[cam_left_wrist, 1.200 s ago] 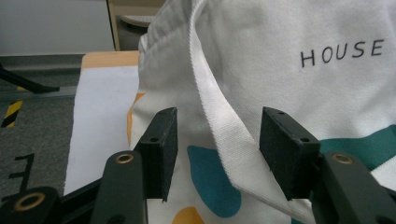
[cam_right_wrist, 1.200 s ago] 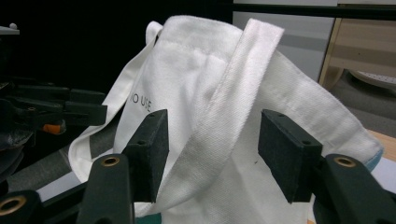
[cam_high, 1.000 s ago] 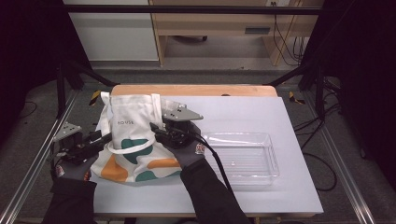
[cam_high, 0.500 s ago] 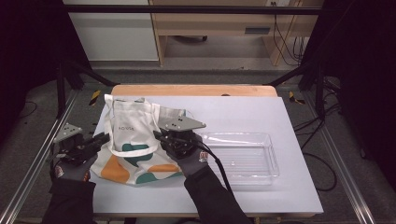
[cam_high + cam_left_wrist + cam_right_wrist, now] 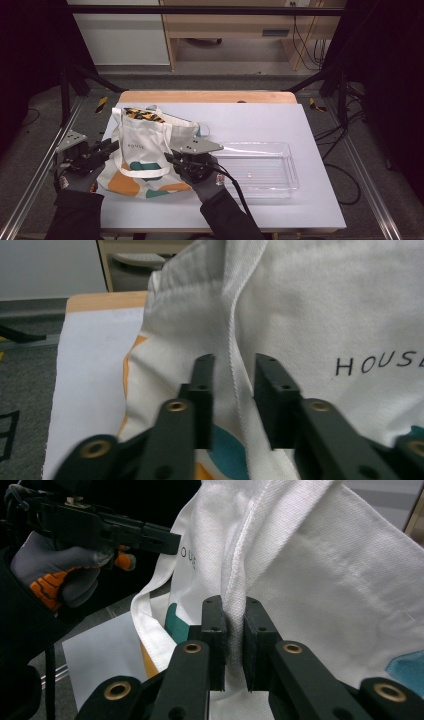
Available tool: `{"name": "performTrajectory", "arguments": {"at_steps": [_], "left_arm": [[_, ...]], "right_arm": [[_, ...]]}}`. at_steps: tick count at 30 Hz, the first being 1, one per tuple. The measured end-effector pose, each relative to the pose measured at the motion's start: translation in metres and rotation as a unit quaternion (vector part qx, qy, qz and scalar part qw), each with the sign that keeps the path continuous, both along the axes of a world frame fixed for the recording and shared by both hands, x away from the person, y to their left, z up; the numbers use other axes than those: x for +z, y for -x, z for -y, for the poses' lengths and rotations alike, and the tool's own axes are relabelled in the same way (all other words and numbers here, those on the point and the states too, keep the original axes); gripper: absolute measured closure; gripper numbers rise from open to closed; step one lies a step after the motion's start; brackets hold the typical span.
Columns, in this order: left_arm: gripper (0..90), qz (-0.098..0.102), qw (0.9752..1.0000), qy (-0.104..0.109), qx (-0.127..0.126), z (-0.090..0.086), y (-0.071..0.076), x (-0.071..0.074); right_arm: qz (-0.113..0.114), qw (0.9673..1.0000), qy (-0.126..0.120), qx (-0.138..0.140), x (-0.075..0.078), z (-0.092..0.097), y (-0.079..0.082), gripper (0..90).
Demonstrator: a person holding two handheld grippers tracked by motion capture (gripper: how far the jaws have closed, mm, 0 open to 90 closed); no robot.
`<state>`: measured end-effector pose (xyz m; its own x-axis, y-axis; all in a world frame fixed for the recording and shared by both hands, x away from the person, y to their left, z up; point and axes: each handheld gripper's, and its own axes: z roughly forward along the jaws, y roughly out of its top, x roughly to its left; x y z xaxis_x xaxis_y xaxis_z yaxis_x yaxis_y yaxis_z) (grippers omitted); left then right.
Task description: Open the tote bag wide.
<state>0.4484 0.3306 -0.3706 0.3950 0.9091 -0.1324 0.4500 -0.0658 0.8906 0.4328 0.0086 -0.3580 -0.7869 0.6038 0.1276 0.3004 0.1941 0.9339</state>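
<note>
Between the two grippers, on the white table top (image 5: pixel 280 125), lies a white canvas tote bag (image 5: pixel 145 150) with teal and orange patches and black lettering on its face. Its mouth points away from the person, and a yellow-and-black item (image 5: pixel 142 115) shows inside it at the far end.

Left gripper (image 5: pixel 107 148): it sits at the bag's left edge, jaws pointing across toward the bag. In the left gripper view the gripper (image 5: pixel 234 385) has a stitched seam of the bag (image 5: pixel 310 315) running up between its pads. A slim gap shows on either side of the seam, so the pads are not seen pressing; jaws have just been closing with the cloth between them, then eased a little. State: released, straddling the seam.

Right gripper (image 5: pixel 172 159): it sits at the bag's right edge, just left of a clear plastic tray (image 5: pixel 260 167) that rests on the table beside it. In the right gripper view the gripper (image 5: pixel 234 630) has a fold of the bag (image 5: pixel 320 580) bunched between its pads, which pinch the cloth from both sides. Jaws have just been closing onto it. State: clenched on the tote bag's fabric.

Beyond the right gripper's jaws, up and to the left, the gloved left hand (image 5: pixel 55 572) shows with its own gripper at the bag's opposite edge.
</note>
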Motion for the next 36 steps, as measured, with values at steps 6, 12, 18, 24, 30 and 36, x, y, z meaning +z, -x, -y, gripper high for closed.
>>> {"name": "performTrajectory", "arguments": {"at_steps": [6, 12, 18, 24, 30, 36], "left_arm": [[88.1, -0.006, 0.9997, -0.017, -0.014, 0.003, 0.005, 0.000], [88.4, -0.004, 0.9994, -0.025, -0.023, 0.003, 0.015, 0.000], [88.3, -0.009, 0.9989, -0.033, -0.031, 0.001, 0.021, -0.005], [88.1, -0.017, 0.9987, -0.034, -0.033, 0.001, 0.018, -0.008], [63.5, 0.009, 0.9996, -0.017, -0.020, -0.001, 0.019, 0.004], [50.5, 0.037, 0.9992, -0.013, -0.013, 0.002, 0.016, 0.016]], "right_arm": [[-0.005, 1.0000, -0.002, 0.004, -0.004, -0.001, 0.000, 77.0], [0.004, 0.9999, -0.011, -0.004, 0.007, -0.004, -0.003, 58.9], [0.019, 0.9994, -0.015, -0.026, 0.022, -0.012, -0.011, 53.2], [0.012, 0.9993, -0.005, -0.036, 0.022, -0.014, -0.017, 78.5], [0.011, 0.9997, 0.004, -0.021, 0.015, -0.007, -0.011, 83.6], [0.010, 0.9999, 0.001, -0.002, 0.009, -0.003, 0.000, 83.5]]}}
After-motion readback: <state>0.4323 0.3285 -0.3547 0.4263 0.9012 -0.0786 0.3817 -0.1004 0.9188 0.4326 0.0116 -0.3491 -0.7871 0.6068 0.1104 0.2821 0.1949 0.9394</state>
